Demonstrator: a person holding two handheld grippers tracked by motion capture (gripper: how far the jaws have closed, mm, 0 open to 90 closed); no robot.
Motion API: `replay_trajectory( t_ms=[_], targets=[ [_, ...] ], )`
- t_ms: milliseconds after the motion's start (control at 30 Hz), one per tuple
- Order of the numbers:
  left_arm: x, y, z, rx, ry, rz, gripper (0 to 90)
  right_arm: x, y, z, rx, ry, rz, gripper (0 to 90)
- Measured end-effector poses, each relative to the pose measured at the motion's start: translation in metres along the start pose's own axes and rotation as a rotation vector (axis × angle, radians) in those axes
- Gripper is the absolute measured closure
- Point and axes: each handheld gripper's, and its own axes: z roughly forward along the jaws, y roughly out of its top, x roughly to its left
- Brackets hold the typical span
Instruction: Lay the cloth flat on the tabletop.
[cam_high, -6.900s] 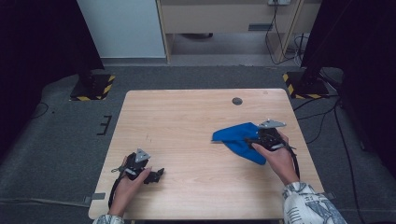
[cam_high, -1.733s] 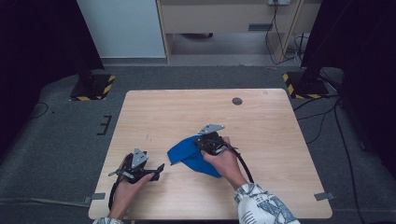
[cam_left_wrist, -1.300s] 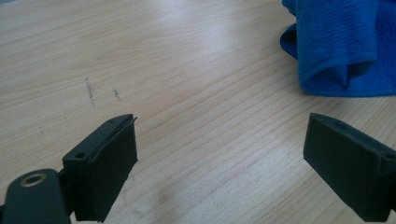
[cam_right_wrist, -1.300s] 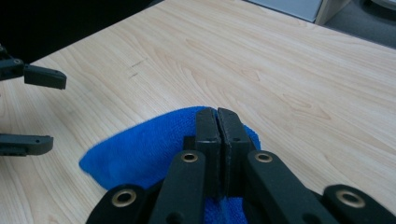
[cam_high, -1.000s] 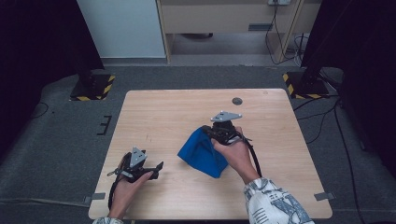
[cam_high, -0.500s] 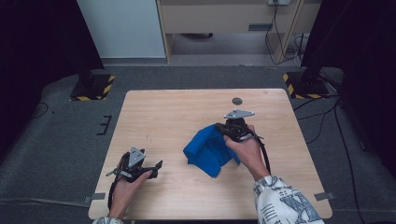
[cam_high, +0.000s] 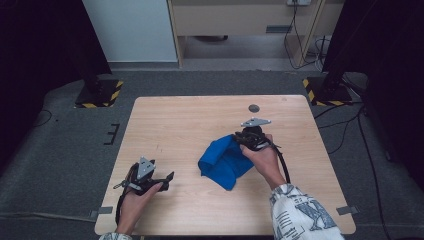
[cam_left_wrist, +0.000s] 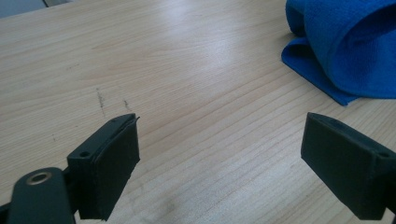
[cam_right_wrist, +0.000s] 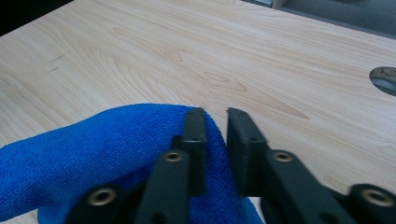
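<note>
Item one, blue cloth (cam_high: 224, 161): I see it folded over on itself near the middle of the wooden table (cam_high: 185, 120), slightly toward my right; its upper right corner lies at my right gripper (cam_high: 239, 138); in the left gripper view its rolled edge (cam_left_wrist: 343, 46) sits at the far upper right, well apart from those jaws.

Item two, right gripper (cam_right_wrist: 215, 116): jaws narrow, a slim gap between them, having just been opening; the cloth's fold (cam_right_wrist: 93, 149) bulges beside and beneath the left-hand jaw, touching it, while nothing fills the gap and the pads press on nothing; I count the cloth as released.

Item three, left gripper (cam_left_wrist: 219, 154): jaws wide, bare table between them; in the high view it rests low on the near left part of the table (cam_high: 165, 179), tips pointing toward the cloth.

Item four, round grommet (cam_high: 254, 108): set in the table toward its far edge, beyond the right gripper.
</note>
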Motion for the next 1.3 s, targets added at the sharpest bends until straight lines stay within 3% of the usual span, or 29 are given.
replay_trajectory(
  t_ms=[333, 533, 600, 767, 1000, 1167, 1300],
  targets=[
    [-0.002, 0.002, -0.001, -0.009, 0.0, 0.005, 10.9, 0.0, 0.002, -0.007, -0.015, 0.006, 0.004, 50.5],
    [-0.004, 0.004, -0.003, -0.025, -0.009, 0.007, 12.2, 0.005, 0.004, -0.017, -0.031, -0.008, -0.009, 45.4],
    [-0.007, 0.005, -0.004, -0.033, 0.013, 0.019, 13.8, 0.004, 0.004, -0.022, -0.044, -0.016, -0.009, 45.4],
    [-0.014, 0.009, -0.002, -0.071, -0.017, 0.019, 20.6, -0.004, -0.006, -0.034, -0.055, -0.032, -0.002, 46.6],
    [-0.03, 0.017, 0.01, -0.043, -0.075, 0.047, 23.8, -0.021, -0.024, -0.054, -0.084, -0.053, 0.007, 54.2],
    [-0.038, 0.024, 0.018, -0.024, -0.088, 0.075, 24.2, -0.034, -0.045, -0.062, -0.073, -0.067, 0.015, 58.3],
    [-0.042, 0.027, 0.024, -0.016, -0.098, 0.074, 24.2, -0.045, -0.061, -0.064, -0.057, -0.087, 0.025, 60.9]
  ],
)
